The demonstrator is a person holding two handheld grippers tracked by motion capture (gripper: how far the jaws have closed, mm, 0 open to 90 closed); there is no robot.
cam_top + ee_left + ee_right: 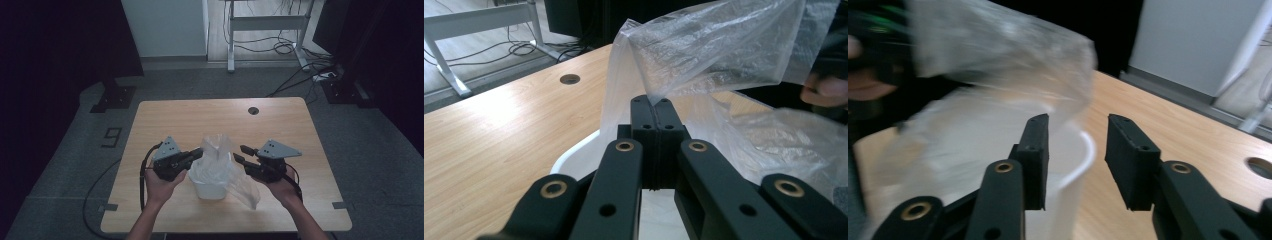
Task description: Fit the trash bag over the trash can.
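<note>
A small white bin (pixel 210 189) stands near the table's front edge, with a clear plastic bag (pixel 218 156) in it that sticks up above the rim. My left gripper (pixel 199 152) is at the bin's left and is shut on the bag's edge; in the left gripper view the film (pixel 704 55) rises out of the pinched jaws (pixel 655 112). My right gripper (pixel 240 153) is at the bin's right with its jaws open. In the right gripper view the bin's rim (pixel 1088 150) and the bag (pixel 998 65) lie just beyond the fingertips (pixel 1075 132), with nothing pressed between them.
The wooden table (pixel 175 120) has a round cable hole (pixel 253 110) at the back. A loose flap of the bag (pixel 247 192) lies on the table to the right of the bin. Desk legs and cables (pixel 280 47) are on the floor beyond.
</note>
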